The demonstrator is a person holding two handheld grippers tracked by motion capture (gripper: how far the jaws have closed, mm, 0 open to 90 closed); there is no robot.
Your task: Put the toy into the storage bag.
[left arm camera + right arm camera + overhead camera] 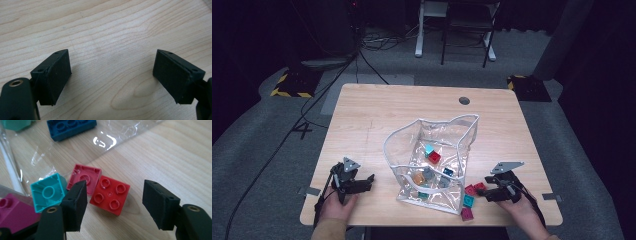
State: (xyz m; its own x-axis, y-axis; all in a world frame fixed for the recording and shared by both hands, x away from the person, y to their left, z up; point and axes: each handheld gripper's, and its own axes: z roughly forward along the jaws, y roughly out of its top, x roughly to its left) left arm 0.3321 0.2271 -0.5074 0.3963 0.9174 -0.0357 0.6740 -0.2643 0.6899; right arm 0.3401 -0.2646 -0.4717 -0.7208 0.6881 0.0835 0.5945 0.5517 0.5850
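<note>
So several bricks are already sitting in the clear plastic zip pouch while the right gripper, jaws half open and empty, is straddling the red square four-stud brick lying outside it.

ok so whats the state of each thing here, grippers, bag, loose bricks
left gripper: open, nothing between its jaws
right gripper: open, red four-stud brick between its jaws, pads not on it
clear plastic zip bag: open, lying on the table, bricks inside
teal brick: hollow side up
pink brick: hollow side up
</note>
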